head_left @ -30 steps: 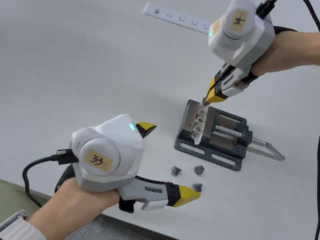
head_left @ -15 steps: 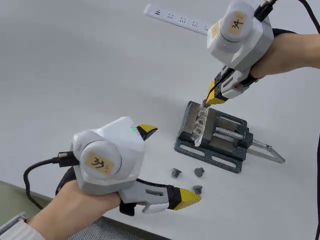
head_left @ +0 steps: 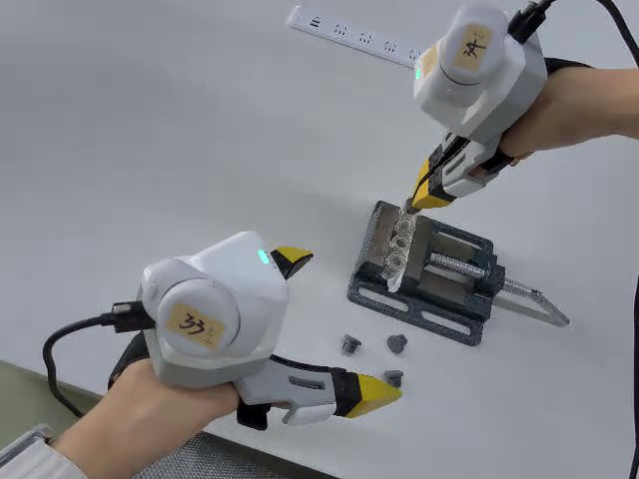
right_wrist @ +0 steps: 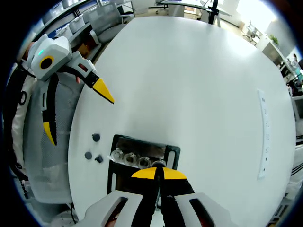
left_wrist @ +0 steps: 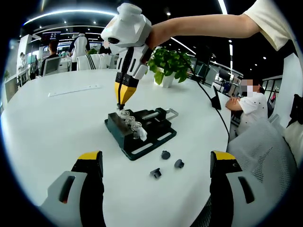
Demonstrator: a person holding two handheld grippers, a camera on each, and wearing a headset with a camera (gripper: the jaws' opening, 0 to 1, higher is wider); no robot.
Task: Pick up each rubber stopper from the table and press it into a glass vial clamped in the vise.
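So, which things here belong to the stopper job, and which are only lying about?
Job: vise; vials clamped in it; three loose stoppers in front of the vise.
Lying about: power strip; plant.

3 rubber stoppers, small, dark grey, loose on the white table just near-side of the vise. They lie apart in a rough triangle: left stopper, right stopper, nearest stopper. None touches the vise. Vise is dark metal, flat on the table w/ its screw pointing right. Glass vials are clear & upright, clamped btwn the vise jaws in one row running near to far, touching side by side. At least 3 mouths are open; far-end vial hard to tell.
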